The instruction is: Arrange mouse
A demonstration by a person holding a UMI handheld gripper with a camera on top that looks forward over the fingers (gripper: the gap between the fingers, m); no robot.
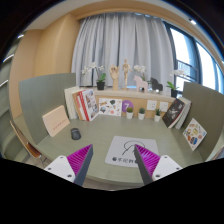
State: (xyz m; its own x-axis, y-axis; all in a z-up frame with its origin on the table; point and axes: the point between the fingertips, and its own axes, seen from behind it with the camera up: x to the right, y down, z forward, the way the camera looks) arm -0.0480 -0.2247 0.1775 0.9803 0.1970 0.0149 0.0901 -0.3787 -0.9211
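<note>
A small dark mouse [76,133] lies on the grey-green table [100,128], to the left, near a leaning tan board [55,120]. A white mat with a printed mark [126,149] lies on the table just ahead of my fingers. My gripper [113,161] is open and empty, held above the near part of the table. Its pink pads [82,159] face each other with a wide gap. The mouse is beyond and to the left of the left finger.
Books and booklets [85,103] stand at the back left, small cards and pots [140,110] along the back, more books [182,115] lean at the right. A shelf with figures [120,75] and curtains stand behind. The table's near edge curves below the fingers.
</note>
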